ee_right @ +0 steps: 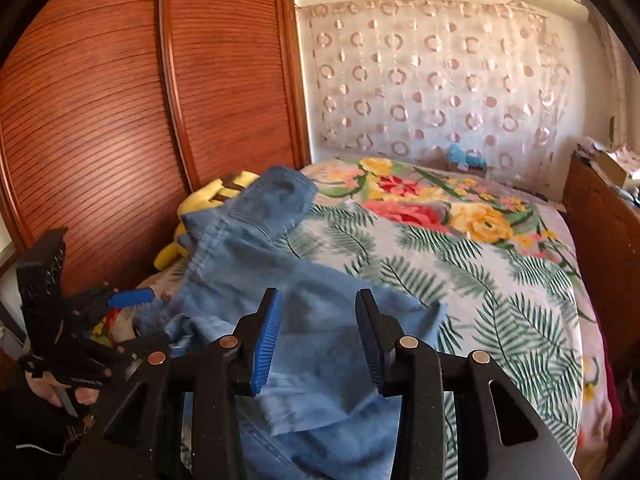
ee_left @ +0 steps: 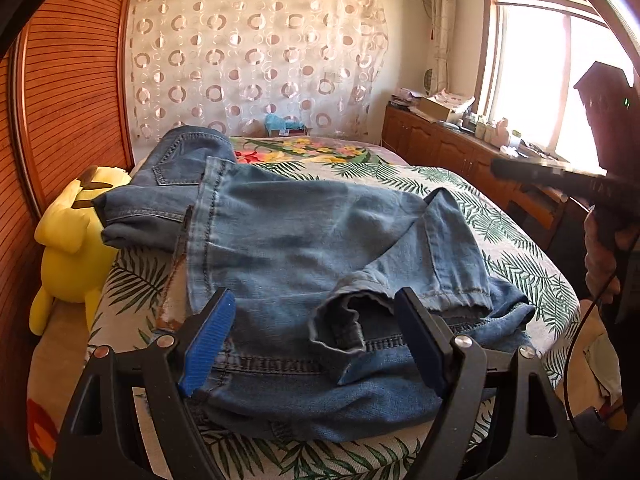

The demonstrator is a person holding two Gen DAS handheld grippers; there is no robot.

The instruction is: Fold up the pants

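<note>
Blue jeans [ee_left: 304, 240] lie crumpled on the bed, legs doubled back over the body, hems [ee_left: 360, 312] near the front. My left gripper [ee_left: 315, 296] hovers open just above the hems, its blue pads wide apart and touching nothing. In the right wrist view the jeans [ee_right: 320, 344] spread under my right gripper [ee_right: 318, 294], whose pads stand apart with no cloth pinched between them. The waist end [ee_right: 280, 200] lies far left by the plush toy. One pad [ee_right: 132, 298] of the left gripper shows at the left edge. The right gripper's body [ee_left: 560, 178] shows at the right, held by a hand.
The bed [ee_right: 500, 280] has a floral, leaf-print cover. A yellow plush toy [ee_left: 72, 240] sits at the bed's left edge against the wooden slatted wardrobe [ee_right: 120, 120]. A wooden cabinet [ee_left: 440, 144] with clutter stands under the window. A patterned curtain [ee_left: 256, 60] hangs behind.
</note>
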